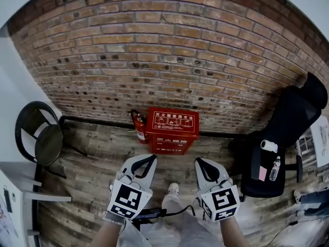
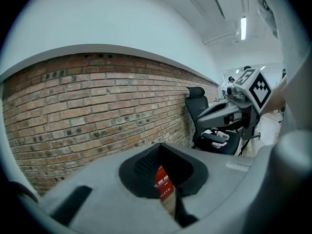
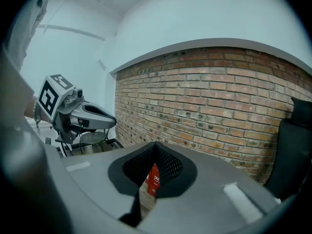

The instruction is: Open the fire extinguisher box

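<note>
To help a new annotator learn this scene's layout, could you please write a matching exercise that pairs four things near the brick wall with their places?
Things
1. fire extinguisher box
2. fire extinguisher
3. round black chair
4. black office chair

Places
A. far right, with small items on its seat
B. on the floor in the middle, against the brick wall
C. far left, beside the white wall
D. upright, just left of the box

Pairs: 1-B, 2-D, 3-C, 4-A
</note>
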`<state>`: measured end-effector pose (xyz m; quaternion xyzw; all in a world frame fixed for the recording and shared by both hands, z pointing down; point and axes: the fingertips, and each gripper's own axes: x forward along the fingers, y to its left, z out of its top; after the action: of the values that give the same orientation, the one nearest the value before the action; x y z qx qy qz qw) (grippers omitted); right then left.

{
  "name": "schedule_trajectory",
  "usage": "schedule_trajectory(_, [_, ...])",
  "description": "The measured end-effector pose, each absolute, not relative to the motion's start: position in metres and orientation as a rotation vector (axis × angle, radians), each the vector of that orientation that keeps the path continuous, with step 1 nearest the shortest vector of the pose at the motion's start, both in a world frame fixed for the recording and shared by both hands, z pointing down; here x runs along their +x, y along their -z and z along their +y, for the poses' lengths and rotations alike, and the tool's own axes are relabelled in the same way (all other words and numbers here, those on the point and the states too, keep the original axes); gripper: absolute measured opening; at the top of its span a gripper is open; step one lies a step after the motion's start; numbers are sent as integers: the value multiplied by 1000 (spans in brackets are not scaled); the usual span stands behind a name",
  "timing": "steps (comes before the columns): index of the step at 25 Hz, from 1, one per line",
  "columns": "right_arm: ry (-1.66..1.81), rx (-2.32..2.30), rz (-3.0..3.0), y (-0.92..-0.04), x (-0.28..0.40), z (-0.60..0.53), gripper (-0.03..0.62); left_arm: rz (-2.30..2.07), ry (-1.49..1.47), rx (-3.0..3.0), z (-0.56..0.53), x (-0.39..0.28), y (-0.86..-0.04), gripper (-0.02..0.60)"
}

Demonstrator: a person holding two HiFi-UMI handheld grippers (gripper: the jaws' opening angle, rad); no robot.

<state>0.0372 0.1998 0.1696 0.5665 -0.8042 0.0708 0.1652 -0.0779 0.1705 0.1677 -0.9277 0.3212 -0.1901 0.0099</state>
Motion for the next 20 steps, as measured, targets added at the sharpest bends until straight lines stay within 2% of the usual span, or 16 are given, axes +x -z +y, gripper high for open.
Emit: schedule_trajectory(20, [-209,1439,-2385,-183,101,82,9,1169,656,-2859,68,-15,-177,3])
